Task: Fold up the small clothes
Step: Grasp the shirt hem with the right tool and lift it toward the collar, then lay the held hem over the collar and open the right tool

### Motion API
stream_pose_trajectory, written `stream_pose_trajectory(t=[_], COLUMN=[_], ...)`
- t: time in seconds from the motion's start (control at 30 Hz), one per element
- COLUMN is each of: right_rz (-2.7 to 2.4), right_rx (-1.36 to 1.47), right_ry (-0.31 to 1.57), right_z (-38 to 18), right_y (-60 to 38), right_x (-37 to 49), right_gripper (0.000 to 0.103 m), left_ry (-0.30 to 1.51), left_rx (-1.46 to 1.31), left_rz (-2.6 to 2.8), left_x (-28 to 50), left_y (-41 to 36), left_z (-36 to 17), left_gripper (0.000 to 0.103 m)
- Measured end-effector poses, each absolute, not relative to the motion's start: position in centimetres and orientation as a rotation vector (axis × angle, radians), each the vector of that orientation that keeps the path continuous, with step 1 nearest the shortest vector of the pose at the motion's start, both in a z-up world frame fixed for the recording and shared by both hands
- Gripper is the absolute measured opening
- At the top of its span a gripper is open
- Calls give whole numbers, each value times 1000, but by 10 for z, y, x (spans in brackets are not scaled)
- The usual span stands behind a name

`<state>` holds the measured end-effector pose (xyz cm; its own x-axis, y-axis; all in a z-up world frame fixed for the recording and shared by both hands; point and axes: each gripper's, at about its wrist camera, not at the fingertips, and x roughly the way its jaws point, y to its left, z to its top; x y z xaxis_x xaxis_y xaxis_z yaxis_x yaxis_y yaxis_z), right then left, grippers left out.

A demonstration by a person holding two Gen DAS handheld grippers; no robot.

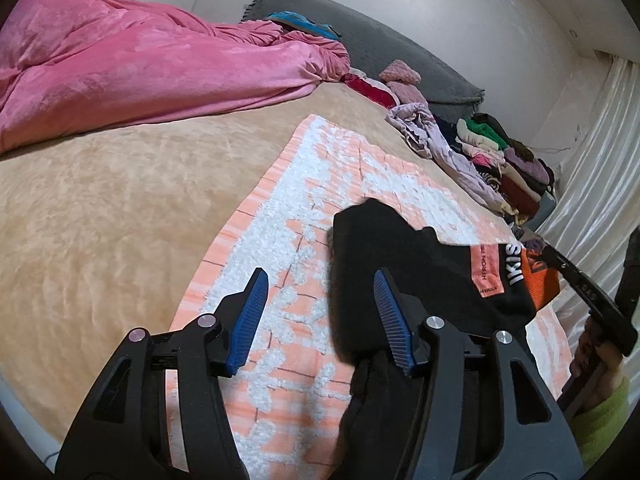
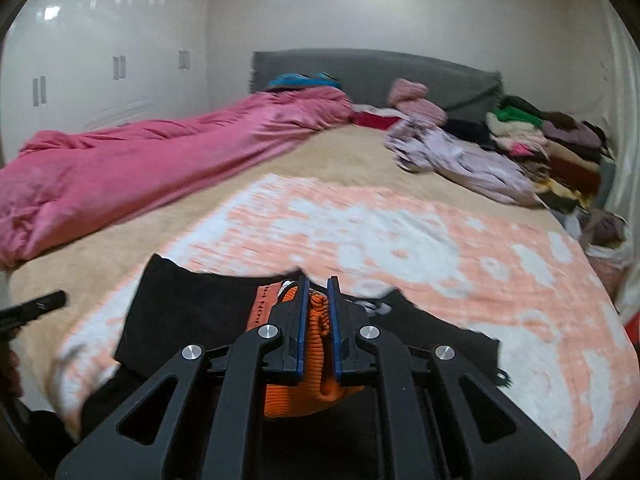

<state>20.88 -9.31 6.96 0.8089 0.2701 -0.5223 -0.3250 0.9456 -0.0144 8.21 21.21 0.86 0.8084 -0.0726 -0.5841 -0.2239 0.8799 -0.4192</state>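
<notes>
The right gripper (image 2: 318,280) is clamped narrow on the orange ribbed hem (image 2: 316,328) of a black garment (image 2: 192,312), the knit bunched between its blue pads (image 2: 303,320). In the right wrist view the garment spreads from about 9 o'clock to 4 o'clock of the gripper, lying on a peach-and-white mat (image 2: 400,240) that covers the near part of the bed (image 2: 340,152).

In the left wrist view the left gripper (image 1: 320,280) stands half open, with only the mat (image 1: 280,240) showing between its blue pads (image 1: 250,320). The garment (image 1: 400,264) lies at 3 o'clock of it, and a black fold runs behind the gripper's right finger; whether that finger touches the cloth I cannot tell. A peach label (image 1: 486,272) and white lettering sit at the garment's right end, next to the orange hem (image 1: 540,284). The right gripper's black body (image 1: 588,292) enters at the frame's 3 o'clock edge, with a green sleeve (image 1: 604,412) below it.

Away from the mat, a pink blanket (image 2: 140,160) lies crumpled along the bed's side from 9 to 11 o'clock. A lilac cloth (image 2: 460,156) sprawls at 1 o'clock, and a pile of folded clothes (image 2: 540,140) is stacked beside it at 2 o'clock against a pale curtain (image 1: 592,140). A grey headboard (image 2: 380,72) stands at 12 o'clock, and white wardrobe doors (image 2: 100,60) fill the wall at 10 o'clock.
</notes>
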Motion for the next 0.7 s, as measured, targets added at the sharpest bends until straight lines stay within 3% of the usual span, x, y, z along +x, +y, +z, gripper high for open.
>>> stream_pose_trajectory(t=[0.57,0.7], right_rz=[145,162], right_rx=[10,85], right_ry=[676,714], right_z=[4,-7], right_y=[-160,-174], right_x=[218,213], right_gripper=[8,29], left_ry=[672,687], left_rx=[-437,-421], left_rz=[59,49], left_x=[90,92], left_y=[190,180], left_z=[3,2], left_gripper=[47,47])
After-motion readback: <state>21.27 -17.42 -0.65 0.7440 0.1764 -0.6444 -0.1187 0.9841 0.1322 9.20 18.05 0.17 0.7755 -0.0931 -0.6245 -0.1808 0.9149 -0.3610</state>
